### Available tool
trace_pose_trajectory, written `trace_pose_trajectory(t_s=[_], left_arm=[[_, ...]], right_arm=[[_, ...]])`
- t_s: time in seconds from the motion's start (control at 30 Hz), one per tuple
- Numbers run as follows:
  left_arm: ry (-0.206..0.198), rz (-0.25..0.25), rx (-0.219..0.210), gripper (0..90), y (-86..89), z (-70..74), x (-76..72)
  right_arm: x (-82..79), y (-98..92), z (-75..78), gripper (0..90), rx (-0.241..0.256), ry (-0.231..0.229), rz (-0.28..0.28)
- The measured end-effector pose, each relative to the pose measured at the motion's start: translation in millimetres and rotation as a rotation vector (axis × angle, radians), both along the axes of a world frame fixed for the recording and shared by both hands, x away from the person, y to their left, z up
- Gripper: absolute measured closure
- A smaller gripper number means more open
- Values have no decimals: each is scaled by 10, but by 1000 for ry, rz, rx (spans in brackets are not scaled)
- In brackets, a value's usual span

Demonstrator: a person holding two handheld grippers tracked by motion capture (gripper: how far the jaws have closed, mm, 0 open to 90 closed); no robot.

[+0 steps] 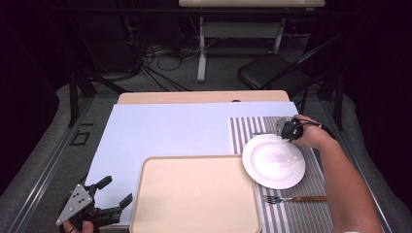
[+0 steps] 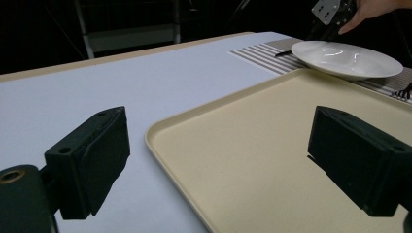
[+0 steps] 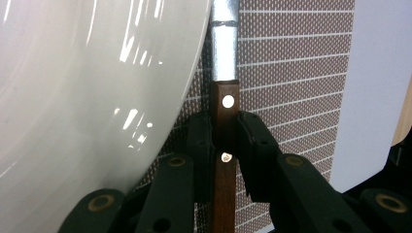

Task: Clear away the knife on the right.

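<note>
A knife (image 3: 224,145) with a brown wooden handle, pale rivets and a metal blade lies on the striped mat (image 3: 291,73) in the centre of the right gripper view, just beside the white plate's (image 3: 87,97) rim. The right gripper's (image 3: 224,141) black jaws are closed on its handle. In the high view it lies at the plate's upper edge (image 1: 260,133).

Left gripper (image 1: 112,192) jaws spread wide; right gripper (image 3: 225,133) jaws clamped.
</note>
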State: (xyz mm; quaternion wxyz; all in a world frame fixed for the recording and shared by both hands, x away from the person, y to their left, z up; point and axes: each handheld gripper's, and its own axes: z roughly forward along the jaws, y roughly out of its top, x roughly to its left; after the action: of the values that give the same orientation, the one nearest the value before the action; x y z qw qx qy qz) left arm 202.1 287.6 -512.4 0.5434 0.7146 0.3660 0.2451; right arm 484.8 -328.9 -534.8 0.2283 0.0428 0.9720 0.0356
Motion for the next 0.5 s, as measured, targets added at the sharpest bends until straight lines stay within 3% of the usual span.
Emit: trace_pose_trajectory(t_s=[0.2,0.5], left_arm=[[4,1,2,84,7,2,-1],[3,3,-3,86,8,-2,3]], right_arm=[[-8,1,21,770,-20,6,-12],[-8,-10,22,771,-1,12,-16]])
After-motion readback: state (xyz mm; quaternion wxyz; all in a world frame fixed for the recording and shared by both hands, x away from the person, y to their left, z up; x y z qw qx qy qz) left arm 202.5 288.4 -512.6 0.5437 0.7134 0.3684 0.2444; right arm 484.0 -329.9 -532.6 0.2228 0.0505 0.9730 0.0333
